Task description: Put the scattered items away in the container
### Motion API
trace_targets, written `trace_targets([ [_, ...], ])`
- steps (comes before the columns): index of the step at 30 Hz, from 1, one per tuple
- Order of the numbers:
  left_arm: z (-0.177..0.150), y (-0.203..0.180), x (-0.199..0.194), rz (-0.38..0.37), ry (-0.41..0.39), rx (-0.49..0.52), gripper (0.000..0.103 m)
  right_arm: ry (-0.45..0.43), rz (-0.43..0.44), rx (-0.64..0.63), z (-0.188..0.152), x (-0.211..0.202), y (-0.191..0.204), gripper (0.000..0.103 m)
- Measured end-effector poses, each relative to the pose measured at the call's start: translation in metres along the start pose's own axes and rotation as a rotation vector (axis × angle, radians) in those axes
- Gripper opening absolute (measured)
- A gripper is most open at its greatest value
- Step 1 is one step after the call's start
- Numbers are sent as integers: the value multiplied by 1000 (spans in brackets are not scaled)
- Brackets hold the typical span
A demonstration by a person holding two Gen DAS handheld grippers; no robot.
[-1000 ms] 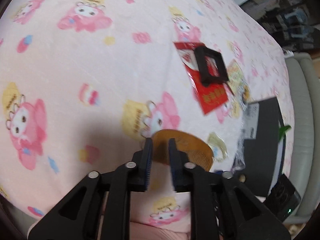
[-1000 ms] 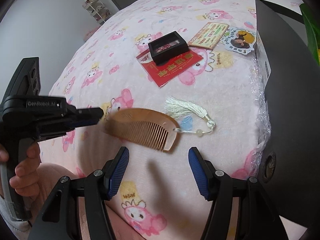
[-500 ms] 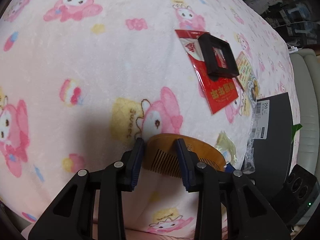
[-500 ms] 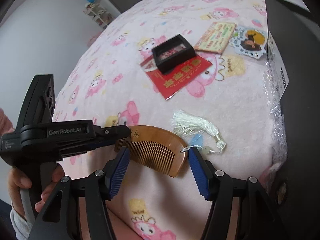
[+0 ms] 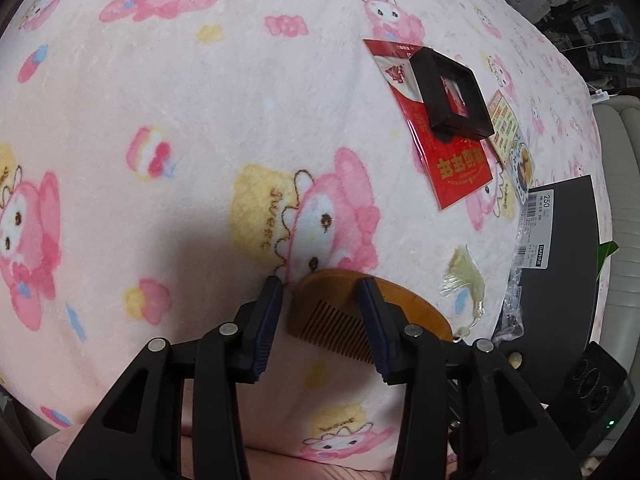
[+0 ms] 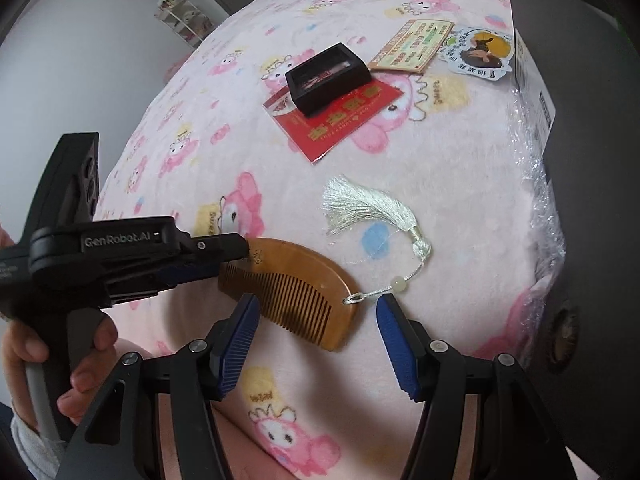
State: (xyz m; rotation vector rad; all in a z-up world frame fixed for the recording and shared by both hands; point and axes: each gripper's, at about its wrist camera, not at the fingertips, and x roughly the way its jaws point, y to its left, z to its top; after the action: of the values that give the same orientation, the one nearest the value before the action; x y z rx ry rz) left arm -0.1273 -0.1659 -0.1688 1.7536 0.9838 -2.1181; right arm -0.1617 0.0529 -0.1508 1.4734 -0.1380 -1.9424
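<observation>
A brown wooden comb (image 5: 332,312) (image 6: 292,280) with a white tassel (image 6: 368,208) (image 5: 464,276) lies on the pink cartoon blanket. My left gripper (image 5: 320,284) (image 6: 240,248) straddles the comb's left end. Its jaws are opening, and a gap shows beside the left pad. My right gripper (image 6: 319,302) hovers open over the comb's right end, touching nothing. The dark container (image 6: 580,160) (image 5: 560,280) stands at the right, its inside hidden.
A small black frame box (image 6: 328,78) (image 5: 452,96) rests on a red envelope (image 6: 340,120) (image 5: 456,168) farther back. Behind them lie a printed card (image 6: 412,44) and a round sticker (image 6: 476,50). Bubble wrap (image 6: 540,184) lines the container's side. A hand (image 6: 24,356) holds the left gripper.
The left gripper came down with the comb from above the blanket onto it. Its jaws, earlier shut on the comb, have spread apart. The right gripper stayed open.
</observation>
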Motion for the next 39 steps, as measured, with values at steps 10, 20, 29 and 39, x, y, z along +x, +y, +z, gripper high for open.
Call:
trace_targets([
  [10,-9,-13,-14,-55,-28,93,33,-41,39,-29,0,-11,6,56],
  [20,-32,-28,-54,-239,-60,112,30,-148,64,-94,5,-76,35,56],
  [29,-48,-60,-99,-282,-132,199,23,-184,91,-113,-2,-116,30,56],
  [39,-63,-92,-105,-320,-131,225,23,-233,207,-12,-2,-153,-7,52],
])
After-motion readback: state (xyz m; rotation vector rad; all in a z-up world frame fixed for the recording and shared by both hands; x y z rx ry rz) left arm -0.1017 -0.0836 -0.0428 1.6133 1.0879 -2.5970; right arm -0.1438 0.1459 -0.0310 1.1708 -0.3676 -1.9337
